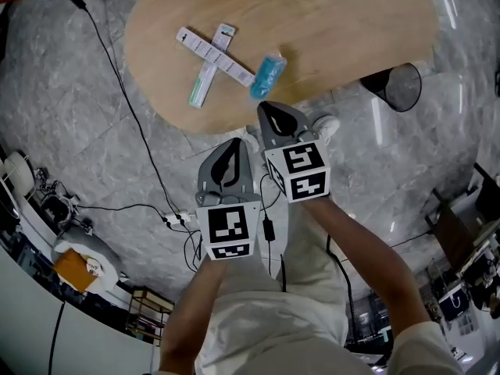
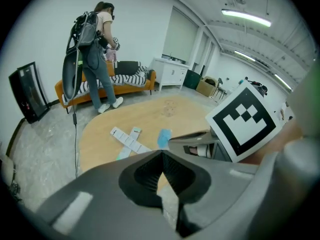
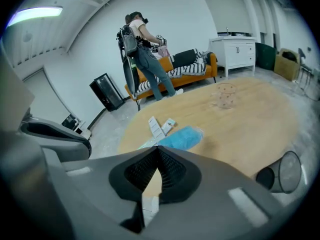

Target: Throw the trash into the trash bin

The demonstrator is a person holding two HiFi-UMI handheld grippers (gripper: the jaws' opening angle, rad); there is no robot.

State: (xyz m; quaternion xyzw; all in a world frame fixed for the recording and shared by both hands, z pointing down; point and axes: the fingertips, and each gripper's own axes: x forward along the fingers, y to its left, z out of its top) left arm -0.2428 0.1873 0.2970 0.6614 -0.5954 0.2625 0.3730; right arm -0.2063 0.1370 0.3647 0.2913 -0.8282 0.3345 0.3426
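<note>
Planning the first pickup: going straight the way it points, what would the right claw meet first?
Probably the blue packet on the wooden table, just past the shut right claw; depth is unclear, so the table edge might come first.

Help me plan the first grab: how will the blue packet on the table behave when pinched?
The blue packet looks like soft, crinkled plastic, so it is probably light and floppy. Its smooth-looking film might slip when pinched. Lying flat on the table, it seems unlikely to roll.
</note>
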